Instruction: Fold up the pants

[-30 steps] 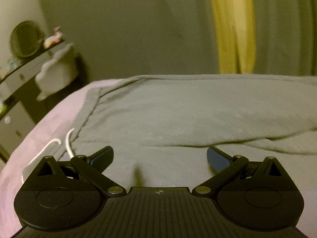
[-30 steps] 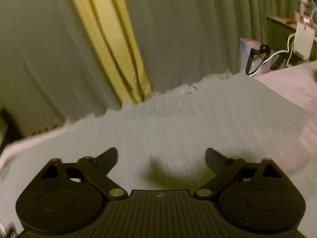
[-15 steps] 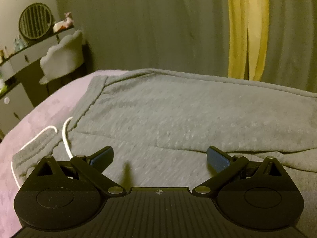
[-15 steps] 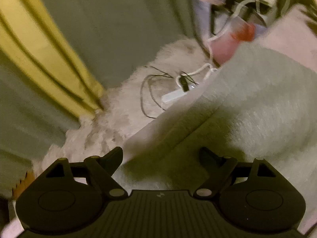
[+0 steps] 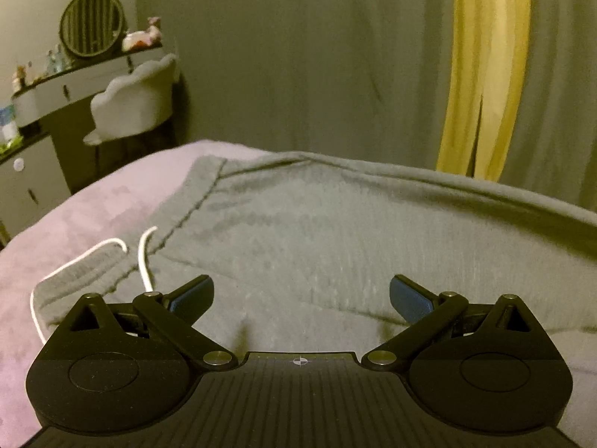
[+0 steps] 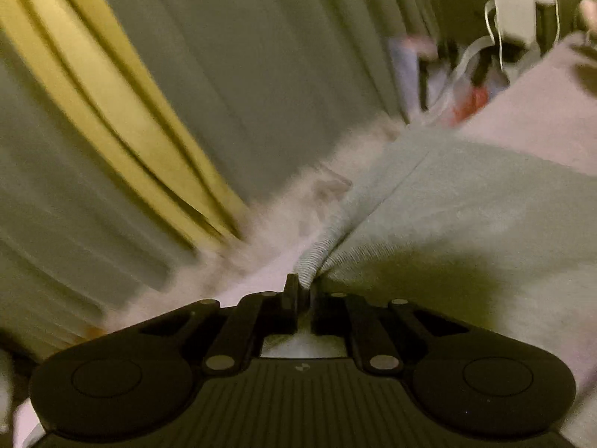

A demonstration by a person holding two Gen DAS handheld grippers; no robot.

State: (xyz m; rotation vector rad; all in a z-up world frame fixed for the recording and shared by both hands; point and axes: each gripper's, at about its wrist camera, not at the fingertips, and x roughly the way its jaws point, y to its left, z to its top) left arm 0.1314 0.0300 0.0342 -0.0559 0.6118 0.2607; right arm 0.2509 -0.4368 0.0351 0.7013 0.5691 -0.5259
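Grey sweatshirt-knit pants [image 5: 335, 231] lie spread flat on a lilac bedcover [image 5: 93, 216], directly ahead of and beneath the left gripper [image 5: 301, 293], whose blue-padded jaws stand wide apart with nothing between them. The waistband sits ahead and to that claw's left, with a white drawstring [image 5: 143, 257] trailing just beyond its left finger; from there the garment's long axis runs off to the claw's right, roughly parallel to the curtain [image 5: 298, 56] behind the bed. At the other end, the right gripper [image 6: 304, 291] has just snapped closed and now pinches a ribbed cuff [image 6: 317, 257] of the pants [image 6: 466, 205] between its fingertips. The fabric fans out ahead and to the right of that claw, with a pale fluffy rug [image 6: 298, 205] beyond its left side.
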